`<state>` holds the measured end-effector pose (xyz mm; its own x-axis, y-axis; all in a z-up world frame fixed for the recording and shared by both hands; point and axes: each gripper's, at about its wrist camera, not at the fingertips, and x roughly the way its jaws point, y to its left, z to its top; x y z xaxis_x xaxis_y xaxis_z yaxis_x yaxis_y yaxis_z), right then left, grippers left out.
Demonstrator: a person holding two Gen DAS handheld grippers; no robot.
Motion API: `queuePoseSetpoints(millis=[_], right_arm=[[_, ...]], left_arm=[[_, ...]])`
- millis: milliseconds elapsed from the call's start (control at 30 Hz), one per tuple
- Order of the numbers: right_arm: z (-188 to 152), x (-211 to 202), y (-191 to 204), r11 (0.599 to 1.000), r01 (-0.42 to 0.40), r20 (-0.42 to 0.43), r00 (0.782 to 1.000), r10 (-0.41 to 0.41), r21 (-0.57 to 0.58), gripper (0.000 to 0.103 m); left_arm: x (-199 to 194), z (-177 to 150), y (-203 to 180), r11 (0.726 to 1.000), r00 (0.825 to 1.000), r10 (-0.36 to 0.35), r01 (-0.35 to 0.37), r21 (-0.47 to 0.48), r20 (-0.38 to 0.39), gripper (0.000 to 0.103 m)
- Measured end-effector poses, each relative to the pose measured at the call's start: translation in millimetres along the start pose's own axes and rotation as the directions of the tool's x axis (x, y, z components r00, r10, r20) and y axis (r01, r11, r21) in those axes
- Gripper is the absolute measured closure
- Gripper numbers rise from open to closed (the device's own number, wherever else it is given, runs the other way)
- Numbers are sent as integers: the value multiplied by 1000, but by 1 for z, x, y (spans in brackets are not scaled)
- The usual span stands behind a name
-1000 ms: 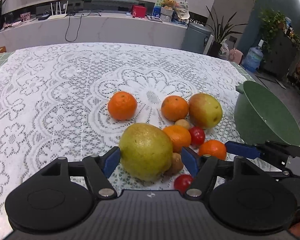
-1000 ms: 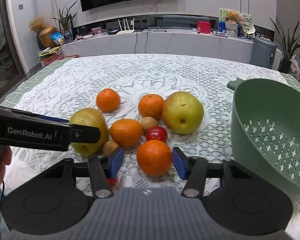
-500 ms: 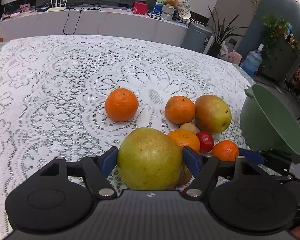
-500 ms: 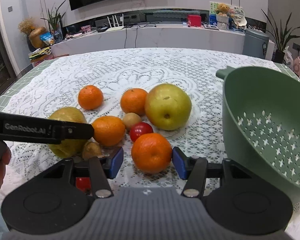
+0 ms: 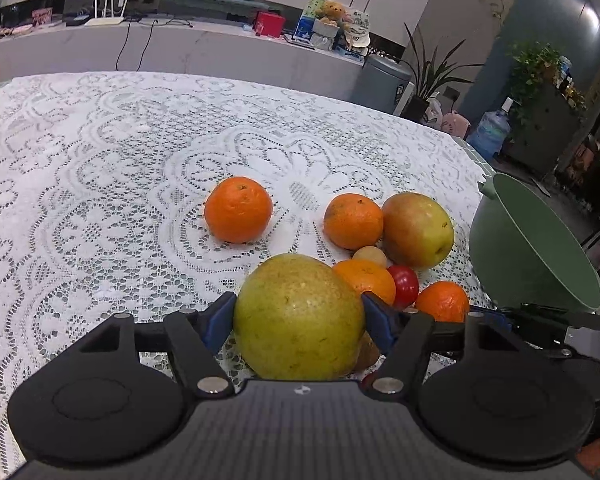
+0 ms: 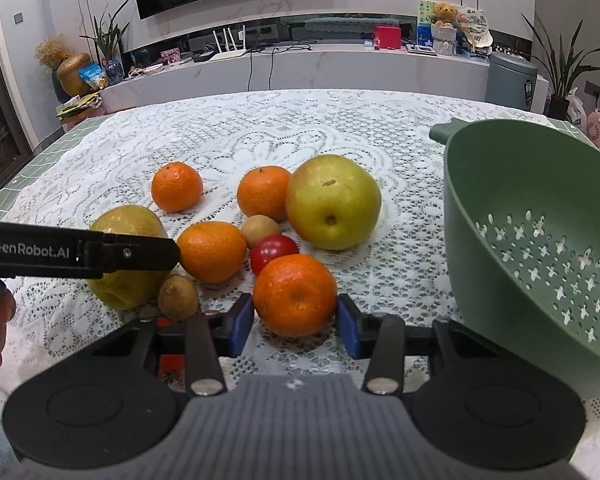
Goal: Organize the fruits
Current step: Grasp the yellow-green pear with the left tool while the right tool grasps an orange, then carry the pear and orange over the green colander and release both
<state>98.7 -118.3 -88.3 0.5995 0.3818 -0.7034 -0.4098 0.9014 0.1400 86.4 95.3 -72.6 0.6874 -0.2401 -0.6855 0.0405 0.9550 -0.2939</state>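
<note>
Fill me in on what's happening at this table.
A person is sorting fruit with a two-finger gripper in each hand. The left gripper has just been closing on a large yellow-green pear, pads against its sides. The right gripper has just been closing around an orange, which is still on the lace tablecloth. The green colander beside them looks empty.

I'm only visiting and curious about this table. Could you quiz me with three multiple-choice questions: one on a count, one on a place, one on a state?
1. Oranges on the lace tablecloth: A) two B) four C) six.
2. In the right wrist view, the green colander stands: A) left of the oranges B) right of them C) among them.
3. The colander is: A) empty B) full of fruit C) upside down.
Answers: B, four show; B, it sits at the right edge; A, only its bare holed wall shows.
</note>
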Motion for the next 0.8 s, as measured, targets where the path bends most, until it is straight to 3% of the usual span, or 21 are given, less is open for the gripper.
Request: queuePoseSetpoints(millis=[433,667,800], right_arm=[[0,-19,11,998,4,48,999,-1,-61,62],[7,-55,17,993,8,116,993,6,-119,62],[15,-80,11,992,14,135,991,4,-129,62]], left_arm=[[-20,-2,3,999,998,17,-15,-32,59,26],[-49,6,-12,999,993,-17,20,-25,113,26],[-62,15,-31,998,993,-55,54,12,101,26]])
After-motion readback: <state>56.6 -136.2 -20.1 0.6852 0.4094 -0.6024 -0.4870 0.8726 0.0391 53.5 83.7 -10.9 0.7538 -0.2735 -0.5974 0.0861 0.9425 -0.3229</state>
